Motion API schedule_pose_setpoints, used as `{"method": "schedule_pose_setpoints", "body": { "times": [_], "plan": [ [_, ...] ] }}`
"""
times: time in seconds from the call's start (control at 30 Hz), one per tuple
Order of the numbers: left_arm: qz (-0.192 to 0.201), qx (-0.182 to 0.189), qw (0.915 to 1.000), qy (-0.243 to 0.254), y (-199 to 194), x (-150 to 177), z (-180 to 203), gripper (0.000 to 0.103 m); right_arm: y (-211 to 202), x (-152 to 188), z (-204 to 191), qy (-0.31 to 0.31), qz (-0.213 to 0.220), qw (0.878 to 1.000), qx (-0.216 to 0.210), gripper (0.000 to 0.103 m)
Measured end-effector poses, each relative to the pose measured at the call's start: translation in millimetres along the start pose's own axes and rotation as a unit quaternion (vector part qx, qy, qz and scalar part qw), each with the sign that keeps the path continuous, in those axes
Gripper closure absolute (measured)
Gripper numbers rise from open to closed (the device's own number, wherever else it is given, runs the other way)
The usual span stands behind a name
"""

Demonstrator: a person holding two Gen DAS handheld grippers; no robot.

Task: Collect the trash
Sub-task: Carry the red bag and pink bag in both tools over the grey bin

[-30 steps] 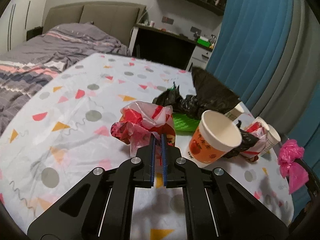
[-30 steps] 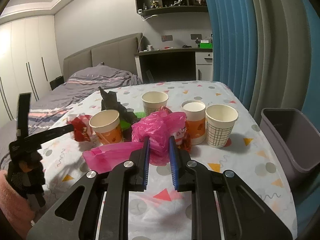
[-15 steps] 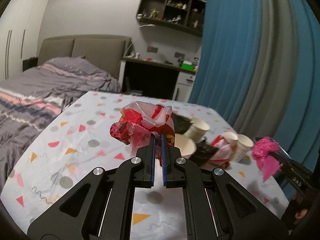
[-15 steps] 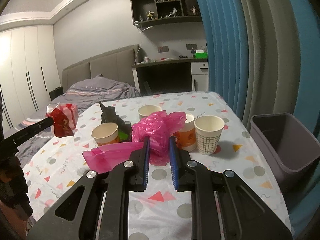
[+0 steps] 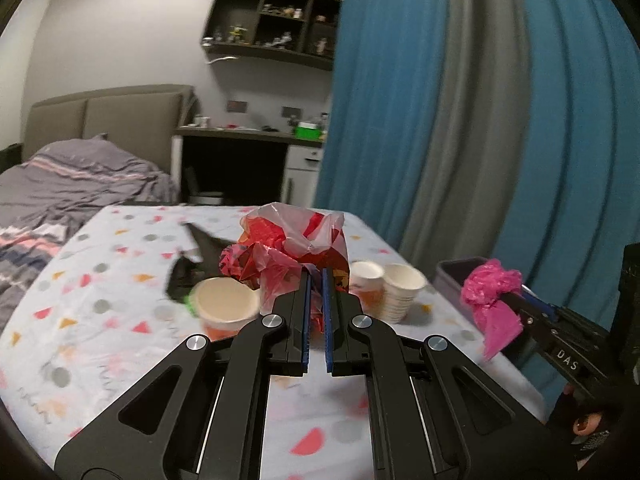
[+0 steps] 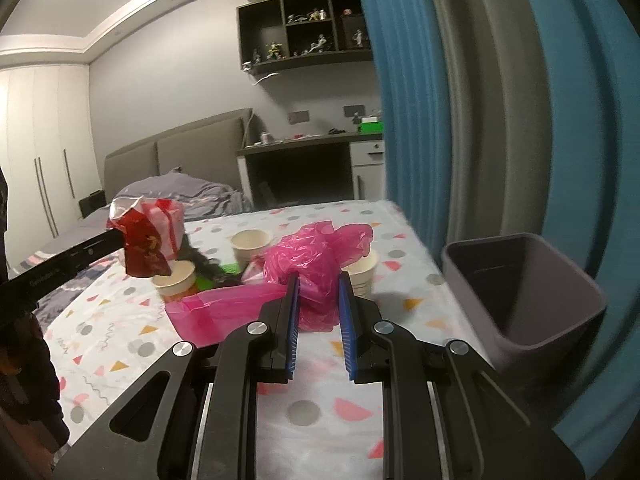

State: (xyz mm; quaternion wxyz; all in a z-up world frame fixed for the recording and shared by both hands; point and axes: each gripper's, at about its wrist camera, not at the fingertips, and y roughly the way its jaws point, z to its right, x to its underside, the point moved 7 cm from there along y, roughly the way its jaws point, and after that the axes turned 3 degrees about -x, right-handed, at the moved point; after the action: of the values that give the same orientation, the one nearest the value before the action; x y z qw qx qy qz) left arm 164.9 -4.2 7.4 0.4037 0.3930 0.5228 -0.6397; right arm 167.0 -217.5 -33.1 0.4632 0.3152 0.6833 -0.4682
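Beside the table (image 6: pixel 400 236) stands a bin (image 6: pixel 560 280); cups (image 5: pixel 402 280) remain; fingers clamp red bag (image 5: pixel 288 240), pink bag (image 6: pixel 320 256).

The red and white plastic bag (image 5: pixel 294 246) is crumpled into a loose ball and is pinched between the nearly closed blue pads of the left tongs (image 5: pixel 315 280), in the air above the worktop (image 5: pixel 120 264). The pink plastic bag (image 6: pixel 320 264) is also crumpled, with one flat tail that hangs to the left, and the right tongs (image 6: pixel 318 284) grip it above the worktop, near its right edge. The grey bin (image 6: pixel 528 292) stands open and upright just beside that right edge, and paper cups (image 5: pixel 400 292) stand upright in the middle of the worktop, next to a crumpled black bag (image 5: pixel 200 256).
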Motion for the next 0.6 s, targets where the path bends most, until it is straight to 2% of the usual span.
{"method": "schedule_pose_setpoints", "body": {
  "times": [0.27,0.6],
  "plan": [
    [-0.007,0.054,0.9979,0.035,32.7,-4.1,69.3,0.098,-13.9,-11.6,46.1,0.004,0.022,0.999,0.045,0.084],
    [-0.018,0.129,0.9886,0.075,77.2,-7.9,164.3,0.098,-21.3,-22.9,118.0,0.020,0.040,0.993,0.114,0.084]
  ]
}}
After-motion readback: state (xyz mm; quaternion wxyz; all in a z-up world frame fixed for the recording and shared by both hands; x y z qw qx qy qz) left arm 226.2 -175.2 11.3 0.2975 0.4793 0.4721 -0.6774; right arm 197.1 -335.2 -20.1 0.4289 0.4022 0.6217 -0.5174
